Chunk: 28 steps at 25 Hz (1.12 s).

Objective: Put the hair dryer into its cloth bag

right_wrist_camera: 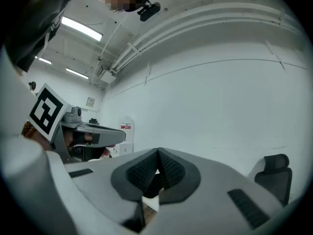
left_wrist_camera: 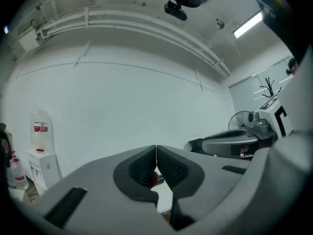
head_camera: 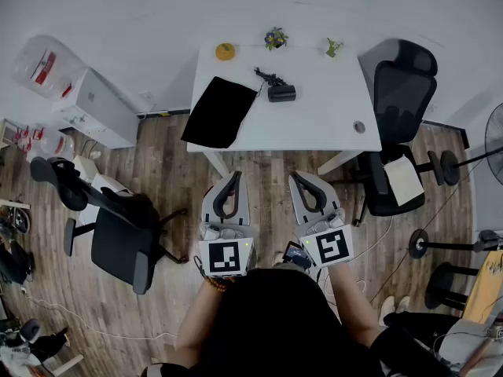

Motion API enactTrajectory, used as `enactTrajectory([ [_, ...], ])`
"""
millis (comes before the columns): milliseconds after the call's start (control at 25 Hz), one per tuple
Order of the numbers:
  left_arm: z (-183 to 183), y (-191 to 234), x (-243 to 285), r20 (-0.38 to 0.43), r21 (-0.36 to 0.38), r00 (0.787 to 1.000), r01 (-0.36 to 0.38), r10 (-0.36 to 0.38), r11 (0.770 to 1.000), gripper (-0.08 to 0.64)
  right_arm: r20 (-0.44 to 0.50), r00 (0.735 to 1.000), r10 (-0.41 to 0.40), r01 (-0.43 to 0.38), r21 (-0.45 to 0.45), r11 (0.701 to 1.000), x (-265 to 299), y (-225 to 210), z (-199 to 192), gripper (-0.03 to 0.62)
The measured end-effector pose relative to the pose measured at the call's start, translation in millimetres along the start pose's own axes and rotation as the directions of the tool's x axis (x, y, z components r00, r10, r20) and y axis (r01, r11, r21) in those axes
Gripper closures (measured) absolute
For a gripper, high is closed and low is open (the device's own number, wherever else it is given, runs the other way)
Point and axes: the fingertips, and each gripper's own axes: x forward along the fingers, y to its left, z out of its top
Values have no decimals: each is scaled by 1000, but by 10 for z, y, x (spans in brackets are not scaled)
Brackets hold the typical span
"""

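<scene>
White table [head_camera: 314, 124] | hair dryer [head_camera: 281, 93] near cloth bag [head_camera: 220, 110], apart

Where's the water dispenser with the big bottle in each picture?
Head view: the water dispenser is in the upper left, beside the table.
Left gripper view: the dispenser stands at the far left edge.
Right gripper view: the dispenser looks small, left of centre.
Shared landmark: the white wall behind it.

Open wood floor [head_camera: 271, 181] lies ahead of me up to the white table [head_camera: 330, 124] — its near right part is free. Cloth bag [head_camera: 220, 110] fills its left; a black chair [head_camera: 401, 100] blocks the right side.
</scene>
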Motion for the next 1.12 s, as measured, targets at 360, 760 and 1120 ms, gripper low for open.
enactTrajectory([
  [360, -146, 433, 354, -11, -16, 1000, 27, -27, 1000, 534, -74, 996, -41, 43, 29, 999, 455, -57, -149, 563],
  [760, -277, 658, 791, -43, -21, 992, 117, -118, 993, 534, -139, 985, -106, 105, -13, 994, 824, -275, -250, 561],
  [1120, -467, 614, 1232, -124, 11, 987, 109, -106, 994, 534, -154, 984, -94, 105, 66, 992, 1033, -850, -535, 561],
])
